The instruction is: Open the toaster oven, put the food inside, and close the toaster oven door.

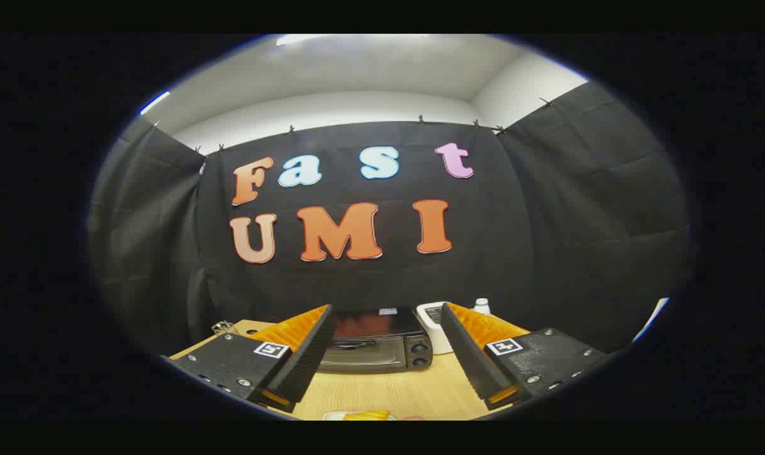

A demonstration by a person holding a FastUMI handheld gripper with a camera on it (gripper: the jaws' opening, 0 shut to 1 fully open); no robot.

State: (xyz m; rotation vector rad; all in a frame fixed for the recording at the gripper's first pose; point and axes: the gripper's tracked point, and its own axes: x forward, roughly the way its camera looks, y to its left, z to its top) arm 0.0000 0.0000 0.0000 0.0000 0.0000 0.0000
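Gripper (385,354) level above the wooden surface (389,392), jaws wide apart and empty, closed toaster oven (373,344) beyond.

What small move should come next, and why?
Probably ease forward and down toward the toaster oven. Its door looks shut, it sits on the wooden table beyond the fingers, and the gripper is open and holding nothing. The food lies below, near the fingers.

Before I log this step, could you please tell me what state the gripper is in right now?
Gripper: open, fingers spread wide and holding nothing; the toaster oven stands beyond them on the table, door shut.
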